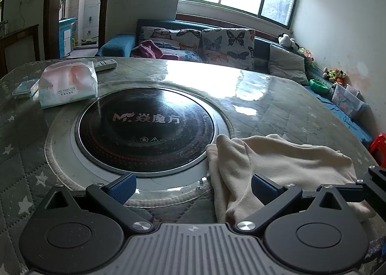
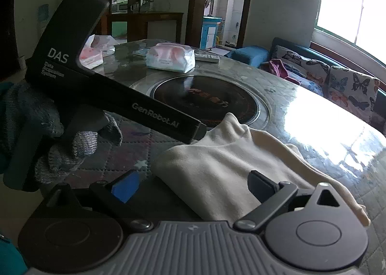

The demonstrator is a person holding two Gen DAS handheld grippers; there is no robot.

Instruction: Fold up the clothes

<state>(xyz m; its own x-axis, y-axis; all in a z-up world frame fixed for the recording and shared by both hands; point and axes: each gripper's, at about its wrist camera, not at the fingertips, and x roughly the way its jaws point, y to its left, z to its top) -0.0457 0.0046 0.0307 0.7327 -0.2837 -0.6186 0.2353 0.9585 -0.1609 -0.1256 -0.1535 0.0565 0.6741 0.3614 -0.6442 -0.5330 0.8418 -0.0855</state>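
Note:
A cream garment (image 1: 277,164) lies bunched on the round table's near right side, beside the black induction hob (image 1: 147,130). My left gripper (image 1: 193,187) is open; its right blue pad (image 1: 261,189) rests over the cloth's left edge, and its left pad is above the hob's rim. In the right wrist view the same garment (image 2: 217,166) lies partly folded. My right gripper (image 2: 193,187) is open just above its near edge. The left gripper's black body (image 2: 108,96), held by a gloved hand (image 2: 60,144), reaches toward the cloth's top.
A tissue pack (image 1: 68,83), a remote (image 1: 105,64) and a small box (image 1: 25,88) lie on the table's far left. The glass-covered table (image 1: 253,91) gleams under the window. A sofa with butterfly cushions (image 1: 217,43) stands behind.

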